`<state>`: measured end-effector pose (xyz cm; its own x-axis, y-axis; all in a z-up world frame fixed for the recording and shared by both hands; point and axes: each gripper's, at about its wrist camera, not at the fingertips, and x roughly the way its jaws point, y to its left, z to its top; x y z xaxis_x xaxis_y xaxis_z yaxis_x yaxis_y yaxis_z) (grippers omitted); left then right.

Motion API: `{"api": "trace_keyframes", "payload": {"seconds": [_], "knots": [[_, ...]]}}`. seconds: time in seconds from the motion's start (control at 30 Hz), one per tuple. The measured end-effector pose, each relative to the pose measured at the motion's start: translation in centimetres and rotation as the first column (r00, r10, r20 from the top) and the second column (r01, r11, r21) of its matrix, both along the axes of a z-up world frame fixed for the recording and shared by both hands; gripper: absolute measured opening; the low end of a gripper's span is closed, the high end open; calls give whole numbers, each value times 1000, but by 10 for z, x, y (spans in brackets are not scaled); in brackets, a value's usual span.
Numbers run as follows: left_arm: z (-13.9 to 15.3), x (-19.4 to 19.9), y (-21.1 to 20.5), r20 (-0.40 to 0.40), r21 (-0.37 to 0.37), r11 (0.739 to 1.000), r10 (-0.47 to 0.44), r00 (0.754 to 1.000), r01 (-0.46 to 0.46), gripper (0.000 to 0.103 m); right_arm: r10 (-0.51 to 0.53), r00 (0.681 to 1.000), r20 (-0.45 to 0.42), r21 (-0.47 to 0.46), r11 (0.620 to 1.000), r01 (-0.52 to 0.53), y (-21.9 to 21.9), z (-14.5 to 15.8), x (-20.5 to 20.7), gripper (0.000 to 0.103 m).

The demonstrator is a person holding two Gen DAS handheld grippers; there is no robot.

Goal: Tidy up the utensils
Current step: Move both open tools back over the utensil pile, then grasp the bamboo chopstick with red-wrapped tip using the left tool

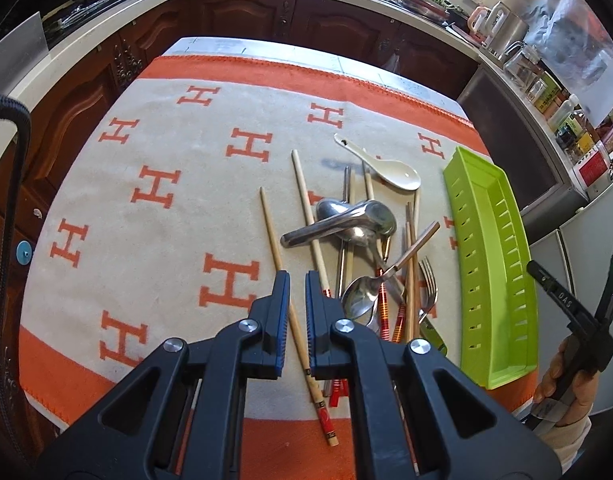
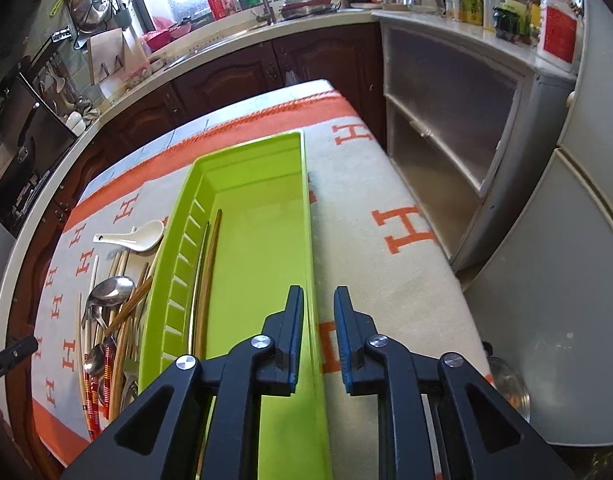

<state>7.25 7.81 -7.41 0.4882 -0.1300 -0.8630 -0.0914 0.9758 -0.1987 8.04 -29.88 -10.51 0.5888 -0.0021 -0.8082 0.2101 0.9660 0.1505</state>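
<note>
The tray (image 2: 262, 216) is glossy green plastic. The cloth (image 1: 154, 240) looks matt and woven (slightly fuzzy). Spoons (image 1: 370, 220) and fork (image 1: 426, 280) are shiny metal, the chopsticks (image 1: 274, 236) pale wood, the soup spoon (image 1: 386, 168) smooth glazed ceramic. The fingers (image 1: 280, 312) are matt black plastic.

A long lime-green tray (image 2: 262, 208) lies lengthwise on the orange-and-cream cloth, filling the middle of the right wrist view; slots run down its left wall. Inside it, hard against that left wall, two thin chopsticks (image 2: 210, 264) lie side by side, one pale and metallic, one brown. Left of the tray, at the centre right of the left wrist view, the rest sit in a loose heap: a white ceramic soup spoon (image 1: 386, 166) at the top, crossed steel spoons (image 1: 346, 220), a fork (image 1: 428, 284), and wooden chopsticks (image 1: 280, 256), some with red patterned ends.
</note>
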Motion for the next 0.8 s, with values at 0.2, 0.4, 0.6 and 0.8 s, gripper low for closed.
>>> {"api": "trace_keyframes", "payload": {"seconds": [0.2,0.4,0.6,0.8], "knots": [[-21,-6,1,-52,-19,1000,-8,999,7,5,46,996,78,8,999,-47,22,33,-16,17],[-38,-7,1,-80,-58,998,-2,997,-3,9,181,975,126,43,981,-188,72,57,-31,17],[-45,-6,-5,-86,-82,997,-11,996,4,29,321,939,120,43,944,-328,127,59,-43,17],[-48,-5,-8,-63,-27,999,19,998,-21,38,384,918,102,36,920,-389,158,52,-50,17]]}}
